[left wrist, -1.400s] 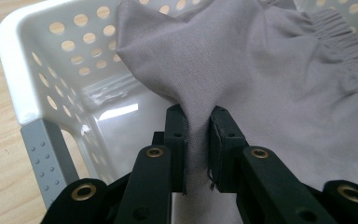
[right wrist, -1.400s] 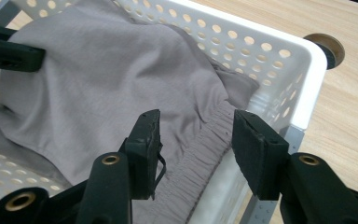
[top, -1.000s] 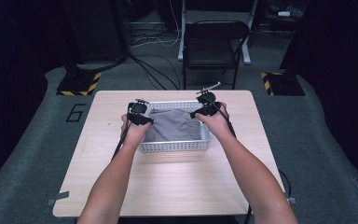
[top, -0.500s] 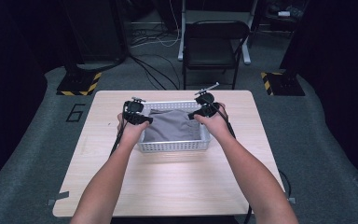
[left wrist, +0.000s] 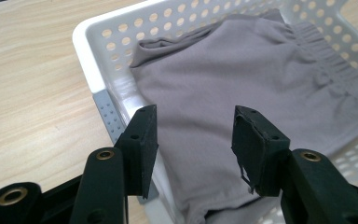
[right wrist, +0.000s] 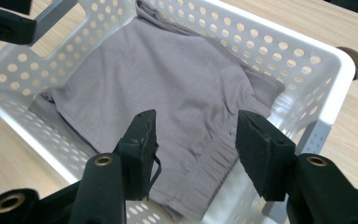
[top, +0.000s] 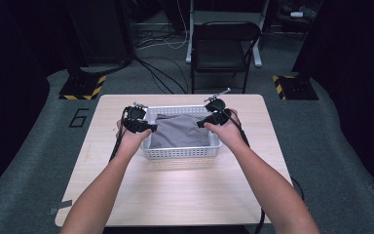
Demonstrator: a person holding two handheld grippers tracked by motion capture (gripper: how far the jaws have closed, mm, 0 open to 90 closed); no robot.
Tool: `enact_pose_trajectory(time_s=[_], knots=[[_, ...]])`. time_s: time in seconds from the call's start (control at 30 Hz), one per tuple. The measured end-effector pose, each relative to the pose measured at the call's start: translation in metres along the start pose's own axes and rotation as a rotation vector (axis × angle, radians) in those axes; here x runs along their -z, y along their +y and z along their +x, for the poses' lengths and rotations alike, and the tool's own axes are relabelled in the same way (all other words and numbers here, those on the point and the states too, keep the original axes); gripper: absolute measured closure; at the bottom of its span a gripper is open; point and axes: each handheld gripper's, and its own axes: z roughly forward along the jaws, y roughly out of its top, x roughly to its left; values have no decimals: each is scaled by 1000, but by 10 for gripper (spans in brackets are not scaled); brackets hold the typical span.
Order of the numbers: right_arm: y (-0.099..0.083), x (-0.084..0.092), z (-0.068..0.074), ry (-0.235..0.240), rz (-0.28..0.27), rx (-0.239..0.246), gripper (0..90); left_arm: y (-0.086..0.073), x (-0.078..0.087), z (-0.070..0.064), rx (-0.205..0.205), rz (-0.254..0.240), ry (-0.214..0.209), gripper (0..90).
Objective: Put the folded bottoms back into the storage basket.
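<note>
Now the folded grey garment (top: pixel 180 130) lies flat inside the white perforated basket (top: pixel 182 152) on the tabletop (top: pixel 175 195), and the placing step looks finished. The left gripper (left wrist: pixel 193 140) and right gripper (right wrist: pixel 196 144) hover over opposite ends of it; both have just been opening, with nothing pinched between the jaws. Next, I judge, both should lift clear without snagging the cloth.

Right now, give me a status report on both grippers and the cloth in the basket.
Left gripper and right gripper: jaws just opened, nothing held, above the grey cloth. Cloth folded inside white basket. Nothing in the way.
</note>
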Motion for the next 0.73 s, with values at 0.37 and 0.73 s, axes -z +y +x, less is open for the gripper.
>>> enact_pose_trajectory(time_s=[0.37,0.73], knots=[[-22,14,4,32,-16,24,468,-17,27,-5,-11,-44,-73,458],[-62,26,31,60,-37,112,441,-41,50,-15,-62,-47,-120,417]])
